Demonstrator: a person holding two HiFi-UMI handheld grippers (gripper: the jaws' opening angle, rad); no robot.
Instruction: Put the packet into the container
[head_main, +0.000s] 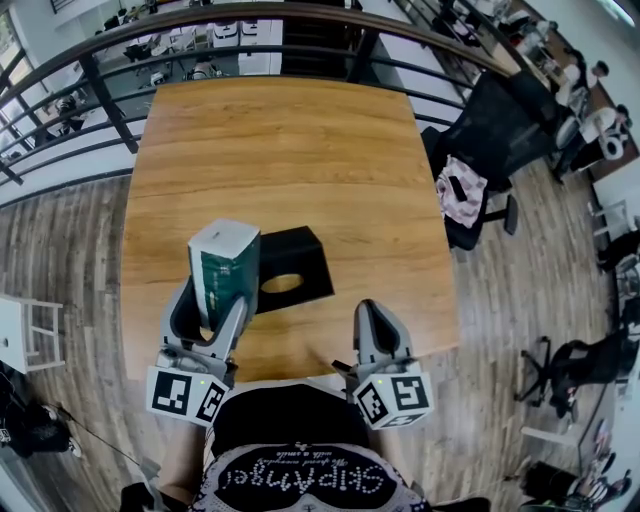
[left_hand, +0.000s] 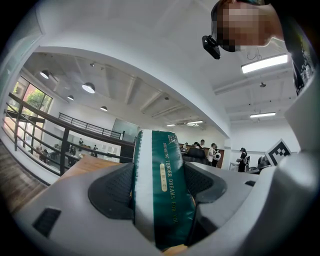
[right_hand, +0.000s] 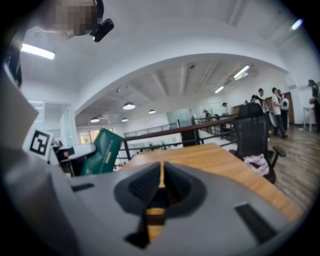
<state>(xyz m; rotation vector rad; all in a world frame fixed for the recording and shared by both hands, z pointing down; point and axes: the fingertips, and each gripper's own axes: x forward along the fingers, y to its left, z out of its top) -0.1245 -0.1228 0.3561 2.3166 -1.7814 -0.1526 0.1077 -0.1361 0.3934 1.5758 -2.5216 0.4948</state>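
Holding both grippers low over the near edge of the wooden table (head_main: 300, 140), a person in a dark printed top (head_main: 300, 480) is facing across it. The left gripper (head_main: 208, 318) is clamping the green-and-white packet (head_main: 226, 268) between its dark pads and carrying it upright, one narrow printed side facing that gripper's camera. The right gripper (head_main: 378, 322) is hovering empty near it on the right, its jaws pressed together with only a thin slit showing between them. Just behind the packet, the black container (head_main: 295, 265) is sitting on the table, an oval opening showing in its top face; in the head view the packet is overlapping the container's left side, outside that opening. Warm, glossy wood grain is running across the tabletop. Beyond it, a dark metal railing (head_main: 110, 95) is curving round the far side, plank flooring (head_main: 70, 250) is spreading out on either side, and a black office chair (head_main: 490, 140) with a pinkish cloth (head_main: 460, 190) on it is standing at the right. Farther off, people (right_hand: 272, 100) are standing under round ceiling lamps (left_hand: 88, 88).
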